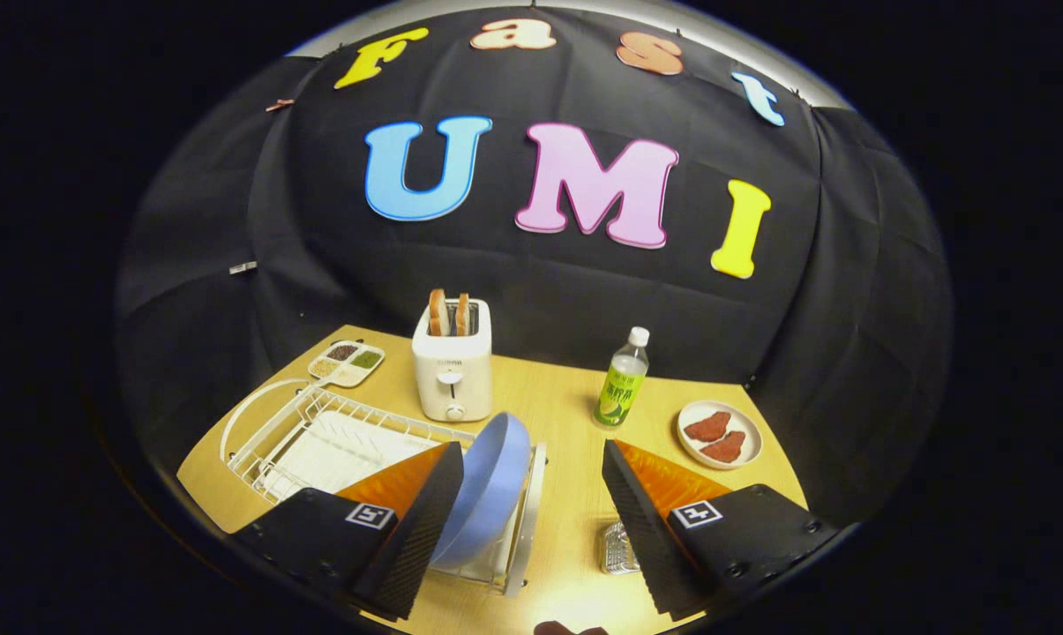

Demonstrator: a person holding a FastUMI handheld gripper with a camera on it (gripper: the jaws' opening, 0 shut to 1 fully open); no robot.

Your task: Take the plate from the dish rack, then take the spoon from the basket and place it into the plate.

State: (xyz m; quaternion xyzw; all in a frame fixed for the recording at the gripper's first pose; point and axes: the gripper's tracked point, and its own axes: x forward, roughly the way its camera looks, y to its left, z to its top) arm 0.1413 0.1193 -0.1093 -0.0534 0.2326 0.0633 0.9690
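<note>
Blue plate (489, 485) stands tilted in the dish rack (319, 432), between the gripper's (531, 498) wide-spread fingers.

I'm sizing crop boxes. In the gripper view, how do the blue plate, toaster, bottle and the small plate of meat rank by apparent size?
1. blue plate, nearest the open gripper, which inflates it
2. toaster
3. and 4. bottle and small plate of meat: too alike to rank

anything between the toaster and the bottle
No, that stretch is bare tabletop in the gripper view. The toaster and bottle stand apart beyond the open fingers; the blue plate sits nearer, between them.
</note>
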